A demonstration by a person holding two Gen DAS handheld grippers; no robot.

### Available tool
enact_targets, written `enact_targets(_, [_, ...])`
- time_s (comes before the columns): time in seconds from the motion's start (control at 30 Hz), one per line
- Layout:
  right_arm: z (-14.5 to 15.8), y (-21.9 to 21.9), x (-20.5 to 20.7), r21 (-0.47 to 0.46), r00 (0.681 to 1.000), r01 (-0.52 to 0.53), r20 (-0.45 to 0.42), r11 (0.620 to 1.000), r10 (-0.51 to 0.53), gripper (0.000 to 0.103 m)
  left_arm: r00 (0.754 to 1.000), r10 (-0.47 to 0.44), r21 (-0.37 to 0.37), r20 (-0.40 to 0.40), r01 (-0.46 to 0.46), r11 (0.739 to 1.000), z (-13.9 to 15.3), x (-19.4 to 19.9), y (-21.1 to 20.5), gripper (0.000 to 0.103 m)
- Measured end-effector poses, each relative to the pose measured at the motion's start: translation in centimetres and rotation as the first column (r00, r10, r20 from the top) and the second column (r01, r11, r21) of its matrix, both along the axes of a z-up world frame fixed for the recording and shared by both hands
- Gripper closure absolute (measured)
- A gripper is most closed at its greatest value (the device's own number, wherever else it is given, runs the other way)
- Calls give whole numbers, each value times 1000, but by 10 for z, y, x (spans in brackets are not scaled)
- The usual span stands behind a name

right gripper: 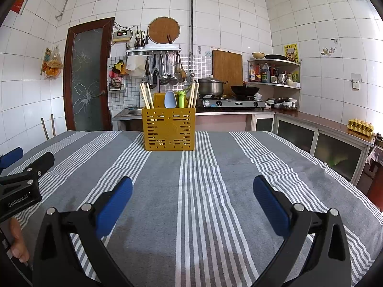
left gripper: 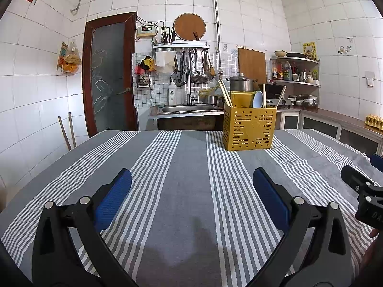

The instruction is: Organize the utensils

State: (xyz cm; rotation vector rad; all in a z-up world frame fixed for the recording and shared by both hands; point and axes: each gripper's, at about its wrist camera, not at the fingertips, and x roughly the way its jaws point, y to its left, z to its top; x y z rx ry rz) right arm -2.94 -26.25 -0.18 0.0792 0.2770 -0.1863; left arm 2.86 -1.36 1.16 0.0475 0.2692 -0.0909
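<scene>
A yellow perforated utensil holder (left gripper: 249, 129) (right gripper: 168, 131) stands at the far side of the striped table. It holds wooden chopsticks (right gripper: 146, 95) at the left and chopsticks (right gripper: 194, 94) at the right, a pale blue spoon (right gripper: 170, 100) and a green utensil (right gripper: 181, 99) in the middle. In the left wrist view the blue spoon (left gripper: 258, 99) and chopsticks (left gripper: 225, 94) show too. My left gripper (left gripper: 191, 179) is open and empty, low over the cloth. My right gripper (right gripper: 192, 186) is open and empty, facing the holder. Each gripper shows at the edge of the other's view.
The grey and white striped tablecloth (right gripper: 203, 191) covers the table. Behind it are a sink (left gripper: 189, 108), a gas stove with pot and wok (right gripper: 229, 95), counters and a glass door (left gripper: 107, 76). An egg tray (right gripper: 360, 126) sits on the right counter.
</scene>
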Motion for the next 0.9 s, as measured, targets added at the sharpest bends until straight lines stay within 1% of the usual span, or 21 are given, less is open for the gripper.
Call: enact_targets(0.9, [0, -2, 1, 1, 1000, 4, 0, 1000, -4, 4, 1000, 10, 3, 1, -10, 1000, 0, -2, -2, 5])
